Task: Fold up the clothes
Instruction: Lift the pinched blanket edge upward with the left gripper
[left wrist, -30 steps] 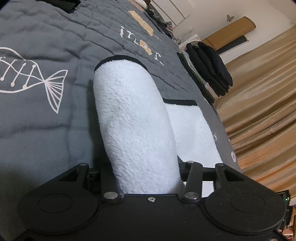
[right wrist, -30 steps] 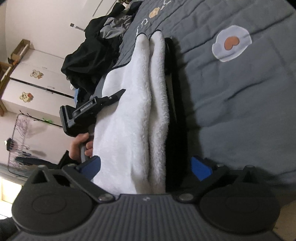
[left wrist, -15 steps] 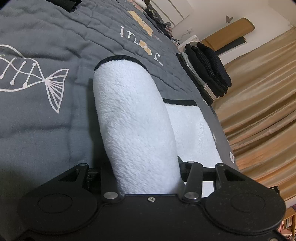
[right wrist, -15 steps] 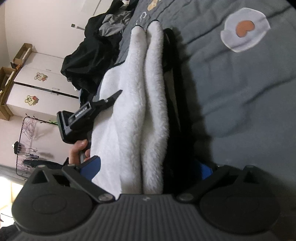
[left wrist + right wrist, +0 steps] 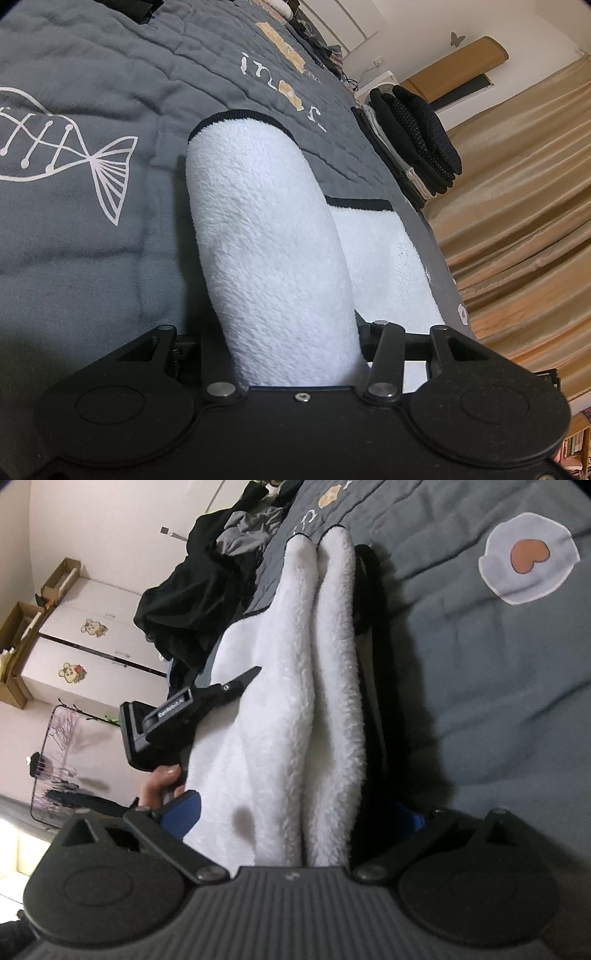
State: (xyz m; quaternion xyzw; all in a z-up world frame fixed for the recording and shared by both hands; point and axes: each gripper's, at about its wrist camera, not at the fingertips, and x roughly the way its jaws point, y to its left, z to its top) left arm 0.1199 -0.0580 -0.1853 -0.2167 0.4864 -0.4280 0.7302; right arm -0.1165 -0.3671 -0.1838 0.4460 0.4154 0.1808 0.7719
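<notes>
White fleece garment [image 5: 266, 236], trimmed in black, lies on a grey quilted bedspread [image 5: 74, 229] with a thick fold of it raised between my two hand-held tools. My left gripper [image 5: 291, 354] is clamped on one bulky roll of the pile, which fills the gap between its fingers; the right wrist view shows that tool's black tip against the fleece. My right gripper [image 5: 295, 834] has a doubled fold of the same cloth running between its blue pads [image 5: 184, 812], and appears to be pinching it, though the contact itself is hidden by the plush.

I judge the cloth soft, light and limp: it will sag away from any single hold, and its deep pile should give the pads good purchase. The black-bound hem [image 5: 236, 118] looks like the firmest line to take, near the corners, so the fold stays square.

The quilt, printed with a fish skeleton [image 5: 62, 147] and a fried egg [image 5: 528, 557], is soft and may rumple under a drag. A heap of dark clothes [image 5: 199, 590] waits on the bed, a folded stack [image 5: 410, 136] sits at its far edge, gold curtains [image 5: 517, 221] hang beyond, and white cabinets [image 5: 92, 642] line the wall.
</notes>
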